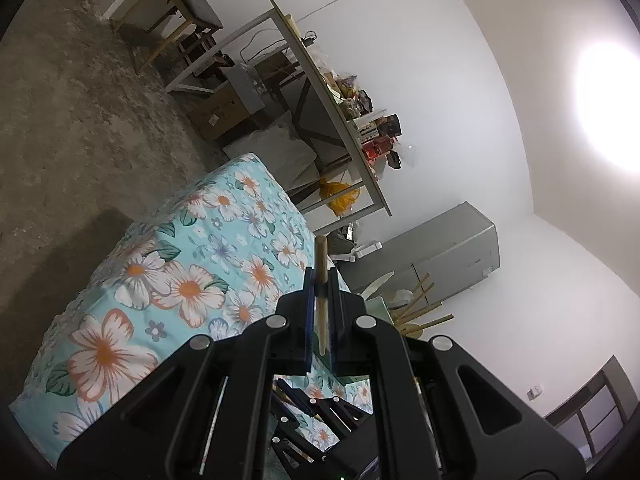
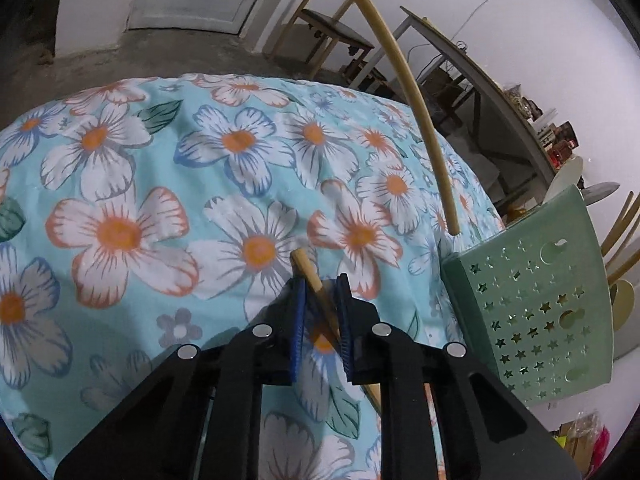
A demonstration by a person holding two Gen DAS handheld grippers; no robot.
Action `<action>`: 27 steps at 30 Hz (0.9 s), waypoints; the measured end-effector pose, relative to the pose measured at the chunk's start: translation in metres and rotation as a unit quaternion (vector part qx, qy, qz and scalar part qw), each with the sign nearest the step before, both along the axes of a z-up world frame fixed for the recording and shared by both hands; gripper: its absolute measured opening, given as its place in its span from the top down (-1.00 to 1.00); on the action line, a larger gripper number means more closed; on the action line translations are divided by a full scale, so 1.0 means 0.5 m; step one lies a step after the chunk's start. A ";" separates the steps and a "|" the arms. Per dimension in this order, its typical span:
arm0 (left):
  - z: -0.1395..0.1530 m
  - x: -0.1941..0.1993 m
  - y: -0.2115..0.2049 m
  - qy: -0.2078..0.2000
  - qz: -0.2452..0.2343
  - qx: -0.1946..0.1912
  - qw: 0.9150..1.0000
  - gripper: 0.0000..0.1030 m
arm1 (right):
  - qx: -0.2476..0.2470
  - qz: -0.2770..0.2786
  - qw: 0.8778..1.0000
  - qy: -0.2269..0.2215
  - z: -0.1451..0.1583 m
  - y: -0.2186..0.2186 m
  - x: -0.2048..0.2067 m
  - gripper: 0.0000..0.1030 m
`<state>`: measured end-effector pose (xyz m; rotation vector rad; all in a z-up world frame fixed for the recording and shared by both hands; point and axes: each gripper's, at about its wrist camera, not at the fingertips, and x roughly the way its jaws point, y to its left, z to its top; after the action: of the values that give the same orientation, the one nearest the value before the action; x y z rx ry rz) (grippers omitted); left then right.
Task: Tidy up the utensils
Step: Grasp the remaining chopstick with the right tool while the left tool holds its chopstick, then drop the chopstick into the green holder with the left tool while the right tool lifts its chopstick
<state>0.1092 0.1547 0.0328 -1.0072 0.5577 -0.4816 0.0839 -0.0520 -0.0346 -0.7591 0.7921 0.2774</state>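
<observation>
A wooden utensil handle (image 2: pixel 316 284) lay slanted on the flowered cloth (image 2: pixel 160 184) of the worktop, between the blue pads of the right tongs (image 2: pixel 322 304), which had closed in around it. Just beside stood a green star-punched holder (image 2: pixel 532 304) with more utensils. The left tongs (image 1: pixel 320 312) were clamped on another wooden handle (image 1: pixel 321 264), held above the cloth.

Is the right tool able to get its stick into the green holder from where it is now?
Probably yes. The right tool holds a wooden stick just left of the green holder. Only bare floral cloth lies between them, but the holder's opening faces away, so it must lift over the rim.
</observation>
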 end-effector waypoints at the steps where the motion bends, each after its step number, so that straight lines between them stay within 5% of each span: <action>1: -0.001 0.000 0.002 0.000 0.001 0.000 1.000 0.92 | 0.005 -0.003 1.000 -0.001 -0.001 0.002 0.002 0.72; 7: 0.004 -0.005 0.007 -0.004 0.008 0.000 1.000 0.92 | 0.080 -0.034 0.996 -0.024 0.064 -0.037 -0.009 0.77; 13: 0.006 -0.005 0.009 -0.006 0.005 0.000 1.000 0.92 | 0.176 -0.083 0.979 -0.065 0.170 -0.104 -0.038 0.87; 27: 0.074 -0.024 -0.010 -0.059 -0.022 0.004 0.998 0.92 | 0.394 -0.182 0.891 -0.137 0.347 -0.327 -0.092 0.87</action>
<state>0.0973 0.1497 0.0697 -0.9533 0.4761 -0.5743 0.0381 -0.2157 0.1390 0.1263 0.4699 0.1261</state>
